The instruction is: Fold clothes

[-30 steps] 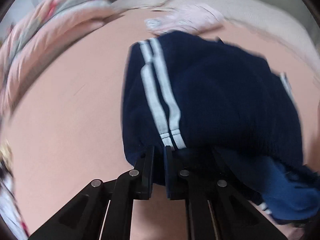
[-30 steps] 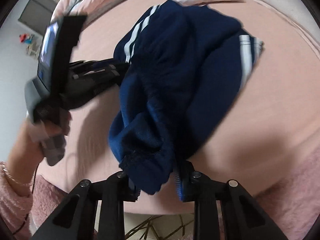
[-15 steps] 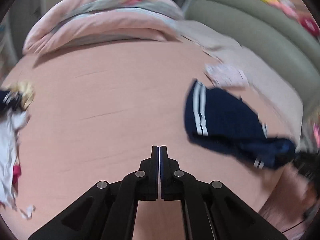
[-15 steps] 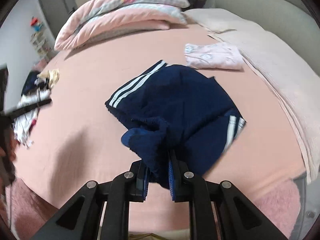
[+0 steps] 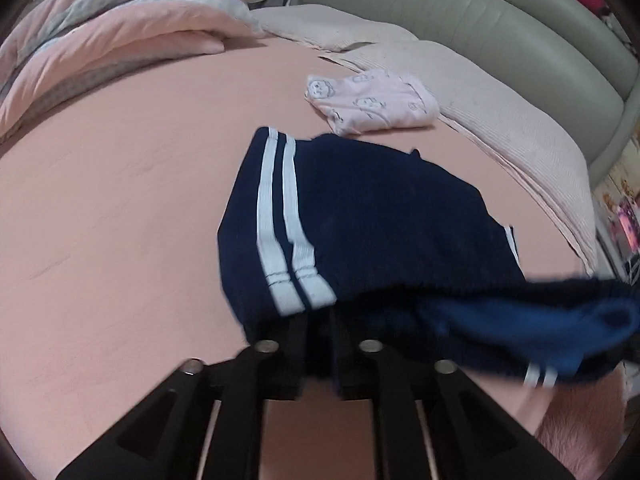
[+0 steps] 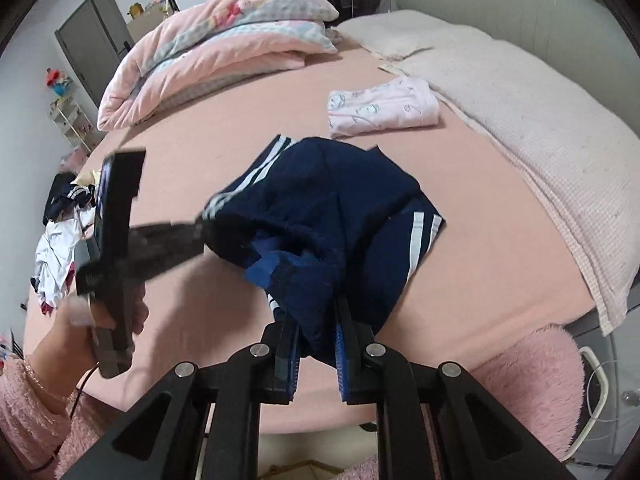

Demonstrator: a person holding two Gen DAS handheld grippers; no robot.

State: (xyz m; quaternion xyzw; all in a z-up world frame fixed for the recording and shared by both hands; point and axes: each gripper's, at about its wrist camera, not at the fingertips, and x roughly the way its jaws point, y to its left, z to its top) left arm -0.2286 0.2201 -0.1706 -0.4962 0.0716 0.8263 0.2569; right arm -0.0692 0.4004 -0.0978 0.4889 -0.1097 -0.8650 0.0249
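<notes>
Both tongs (left, right) pinch shorts' near edge.

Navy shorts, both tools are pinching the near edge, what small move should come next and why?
Probably draw the two tools apart to pull that edge straight before folding. The left tool grips the navy shorts by the white stripes, while the right tool holds a bunched, sagging clump of the same edge. The far part rests rumpled on the pink sheet, so a fold now would likely trap the wrinkles.
</notes>
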